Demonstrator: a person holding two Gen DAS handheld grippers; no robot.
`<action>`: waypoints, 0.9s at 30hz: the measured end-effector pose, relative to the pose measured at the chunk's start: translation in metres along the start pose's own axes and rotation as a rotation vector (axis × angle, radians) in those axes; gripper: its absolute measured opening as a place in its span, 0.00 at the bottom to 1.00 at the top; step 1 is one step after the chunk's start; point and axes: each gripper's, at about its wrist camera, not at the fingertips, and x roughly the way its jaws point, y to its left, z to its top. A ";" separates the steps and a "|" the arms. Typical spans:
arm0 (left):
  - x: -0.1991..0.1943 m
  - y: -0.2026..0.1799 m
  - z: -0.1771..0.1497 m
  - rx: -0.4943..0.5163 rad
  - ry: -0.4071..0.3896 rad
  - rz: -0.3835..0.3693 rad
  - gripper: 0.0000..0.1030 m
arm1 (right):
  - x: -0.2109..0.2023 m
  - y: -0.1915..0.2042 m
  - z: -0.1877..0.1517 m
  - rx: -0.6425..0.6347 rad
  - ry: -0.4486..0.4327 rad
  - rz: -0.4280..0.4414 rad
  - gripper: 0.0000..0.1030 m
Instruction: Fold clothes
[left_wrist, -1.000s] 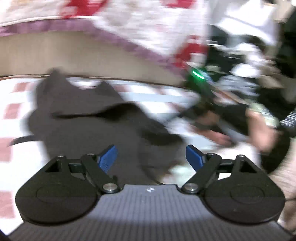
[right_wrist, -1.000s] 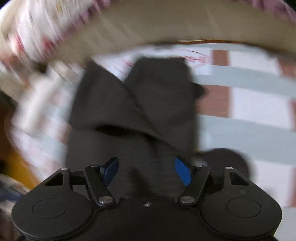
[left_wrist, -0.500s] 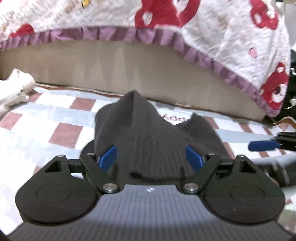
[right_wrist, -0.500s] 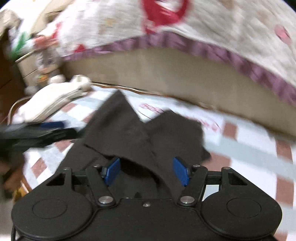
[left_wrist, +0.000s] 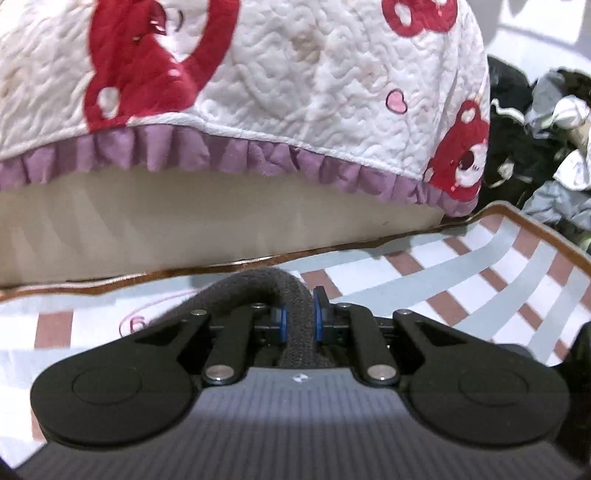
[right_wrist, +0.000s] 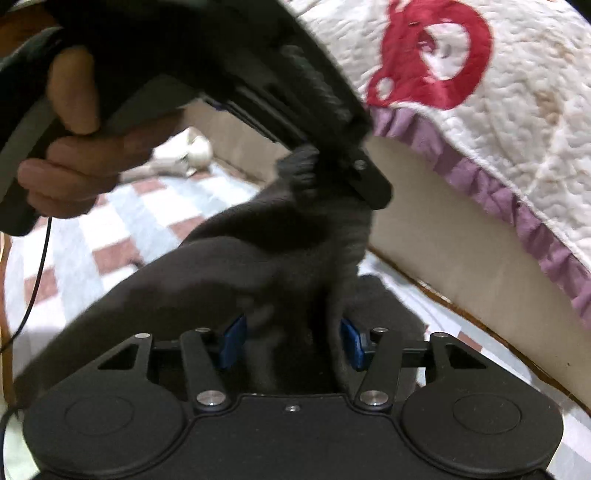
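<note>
A dark grey knitted garment lies on a checked mat. My left gripper is shut on a thick fold of the garment, which bulges up between its blue pads. In the right wrist view the left gripper lifts a peak of the cloth from above. My right gripper is open, its blue pads on either side of the draped cloth, which fills the gap between them.
A bed with a white quilt with red bears and a purple frill overhangs a beige base just behind the mat. A pile of clothes lies at the right. A white item lies at the mat's far edge.
My left gripper has closed on a fold of the garment and raised it. My right gripper has moved in under the left one, still open around the cloth.
</note>
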 end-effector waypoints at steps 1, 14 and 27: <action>0.005 0.002 0.002 -0.015 0.011 -0.006 0.11 | 0.003 -0.004 0.002 0.015 -0.001 -0.019 0.54; 0.037 0.011 0.012 -0.149 0.055 0.033 0.43 | 0.050 -0.112 -0.016 0.568 0.144 0.013 0.07; -0.023 0.025 -0.129 -0.298 0.132 0.215 0.57 | 0.047 -0.151 -0.039 0.803 0.222 -0.164 0.42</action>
